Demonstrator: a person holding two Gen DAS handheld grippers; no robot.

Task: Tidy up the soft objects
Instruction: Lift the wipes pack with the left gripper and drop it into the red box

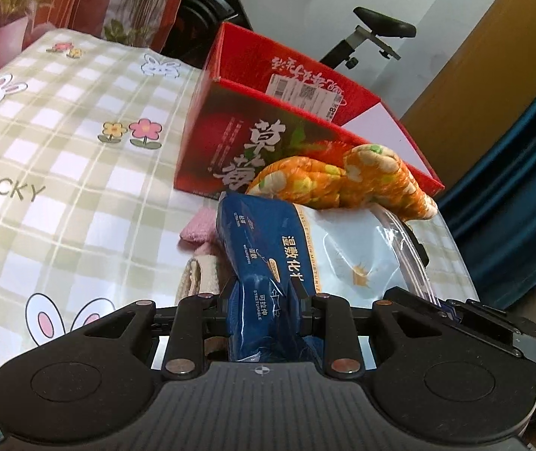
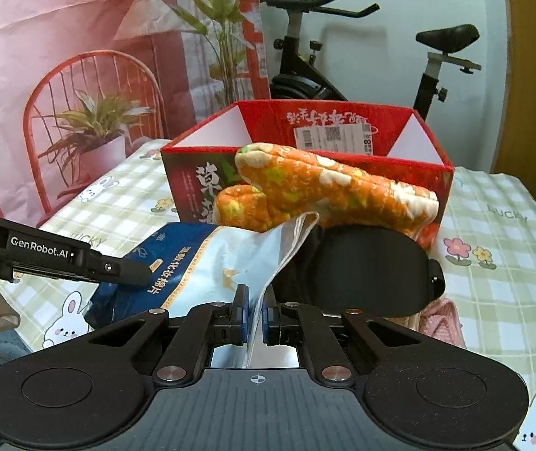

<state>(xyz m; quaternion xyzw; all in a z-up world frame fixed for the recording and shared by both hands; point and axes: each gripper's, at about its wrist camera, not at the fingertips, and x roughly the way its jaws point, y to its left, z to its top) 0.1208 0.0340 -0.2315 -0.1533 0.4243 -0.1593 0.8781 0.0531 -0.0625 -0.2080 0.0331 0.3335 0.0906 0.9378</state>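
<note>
Blue-and-white cotton-pad bag (image 1: pixel 298 263) is clamped by left gripper (image 1: pixel 264 308) and right gripper (image 2: pixel 254 319).

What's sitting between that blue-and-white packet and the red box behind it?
An orange flowered oven mitt lies between the packet and the red box, resting on the packet and against the box front. Both wrist views show it.
</note>
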